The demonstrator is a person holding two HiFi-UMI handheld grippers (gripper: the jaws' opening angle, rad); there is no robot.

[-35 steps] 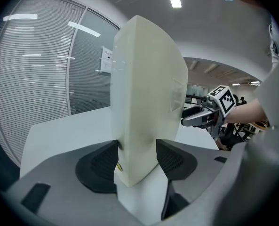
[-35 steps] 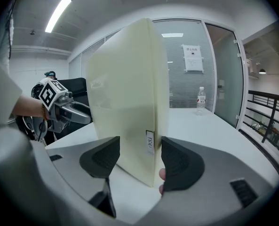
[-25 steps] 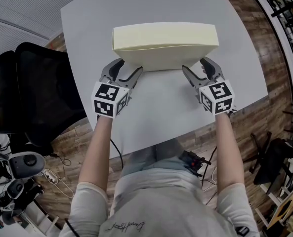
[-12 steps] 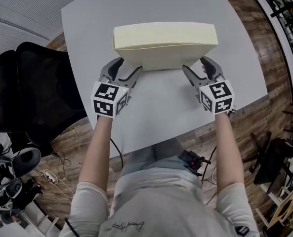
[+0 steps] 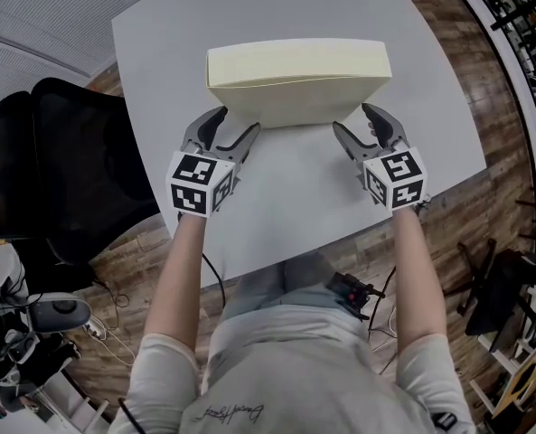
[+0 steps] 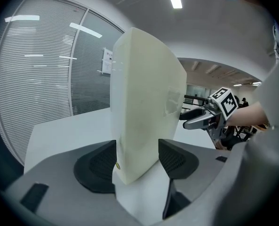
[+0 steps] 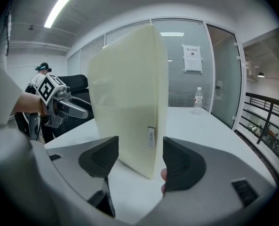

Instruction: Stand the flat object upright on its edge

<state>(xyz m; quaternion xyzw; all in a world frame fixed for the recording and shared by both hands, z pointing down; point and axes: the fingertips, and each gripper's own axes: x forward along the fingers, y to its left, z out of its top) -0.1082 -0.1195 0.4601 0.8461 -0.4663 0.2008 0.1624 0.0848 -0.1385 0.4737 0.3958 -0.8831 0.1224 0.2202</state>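
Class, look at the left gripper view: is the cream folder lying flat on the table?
No: the cream folder stands upright on its edge on the white table, between the left gripper's parted jaws.

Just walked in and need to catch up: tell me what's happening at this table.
A person holds a gripper in each hand at a white table. A flat cream folder stands upright on its long edge there. The left gripper and the right gripper each straddle one lower end of it, fingers apart rather than clamped. So the folder looks already stood up, with both grippers placed to steady it.
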